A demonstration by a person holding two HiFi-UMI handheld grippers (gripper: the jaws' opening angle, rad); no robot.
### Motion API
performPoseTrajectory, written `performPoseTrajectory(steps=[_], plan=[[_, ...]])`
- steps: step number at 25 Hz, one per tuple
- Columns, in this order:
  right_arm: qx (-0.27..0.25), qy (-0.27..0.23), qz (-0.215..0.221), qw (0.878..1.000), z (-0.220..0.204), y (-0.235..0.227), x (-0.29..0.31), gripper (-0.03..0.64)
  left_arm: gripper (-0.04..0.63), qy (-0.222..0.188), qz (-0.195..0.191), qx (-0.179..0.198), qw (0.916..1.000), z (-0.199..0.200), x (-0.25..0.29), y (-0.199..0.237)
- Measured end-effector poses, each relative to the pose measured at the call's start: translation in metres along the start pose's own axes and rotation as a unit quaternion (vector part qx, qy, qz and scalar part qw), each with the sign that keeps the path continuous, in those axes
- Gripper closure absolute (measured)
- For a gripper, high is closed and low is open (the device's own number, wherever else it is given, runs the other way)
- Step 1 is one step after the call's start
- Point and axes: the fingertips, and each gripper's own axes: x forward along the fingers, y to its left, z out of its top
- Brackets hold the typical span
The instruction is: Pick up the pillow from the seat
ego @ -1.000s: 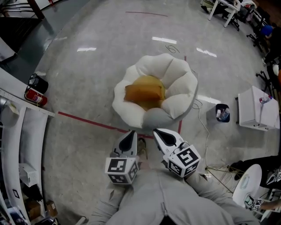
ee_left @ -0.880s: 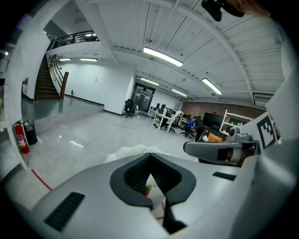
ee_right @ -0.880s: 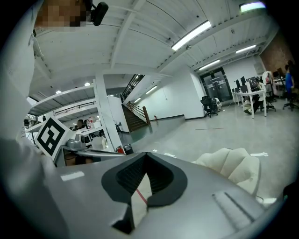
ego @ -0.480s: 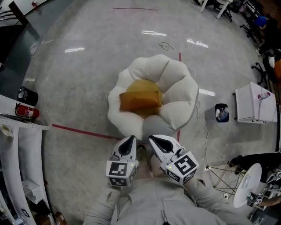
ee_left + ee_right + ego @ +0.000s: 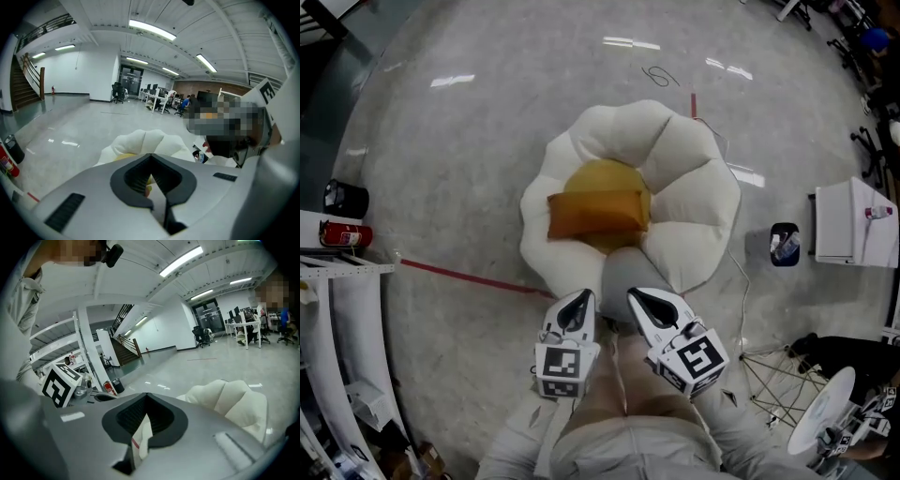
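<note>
An orange pillow (image 5: 598,212) lies across the hollow of a puffy white flower-shaped seat (image 5: 684,159) on the floor. Both grippers are held close to the body, just short of the seat's near edge and apart from the pillow. The left gripper (image 5: 579,302) is shut with nothing in it, and the right gripper (image 5: 641,302) beside it also looks shut and empty. In the left gripper view the seat (image 5: 145,139) rises beyond the closed jaws, with a yellow sliver of pillow (image 5: 123,157). The right gripper view shows the seat (image 5: 229,399) at right.
A red tape line (image 5: 459,277) crosses the floor left of the seat. A fire extinguisher (image 5: 345,234) and black bin (image 5: 345,199) stand by white shelving (image 5: 337,328) at left. A white box (image 5: 853,225), small dark bin (image 5: 785,244) and cable (image 5: 741,272) lie at right.
The seat and pillow have come nearer and sit lower in the head view. Both grippers stay shut in front of the body, now close to the seat's near edge.
</note>
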Motion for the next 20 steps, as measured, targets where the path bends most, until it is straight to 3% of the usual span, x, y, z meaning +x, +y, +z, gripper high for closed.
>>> performPoseTrajectory(steps=[6, 9, 11, 13, 15, 18, 20], plan=[[-0.013, 0.050, -0.010, 0.999, -0.029, -0.062, 0.043, 0.620, 0.594, 0.033, -0.004, 0.029, 0.9990, -0.032, 0.085, 0.025], [-0.010, 0.048, -0.003, 0.999, -0.051, -0.094, 0.071, 0.620, 0.594, 0.060, 0.009, 0.081, 0.9949, -0.058, 0.138, 0.053], [-0.004, 0.057, 0.000, 0.998, -0.069, -0.112, 0.086, 0.620, 0.594, 0.096, 0.008, 0.138, 0.9858, -0.083, 0.177, 0.069], [0.002, 0.066, 0.002, 0.998, -0.087, -0.129, 0.099, 0.620, 0.510, 0.152, -0.003, 0.201, 0.9678, -0.117, 0.218, 0.084], [0.010, 0.072, 0.001, 0.997, -0.102, -0.144, 0.109, 0.620, 0.443, 0.199, -0.014, 0.270, 0.9419, -0.147, 0.256, 0.096], [0.027, 0.075, -0.005, 0.997, -0.119, -0.162, 0.122, 0.620, 0.315, 0.238, -0.014, 0.373, 0.8967, -0.175, 0.301, 0.114], [0.040, 0.073, -0.005, 0.996, -0.124, -0.170, 0.129, 0.620, 0.238, 0.251, -0.002, 0.413, 0.8751, -0.183, 0.329, 0.128]])
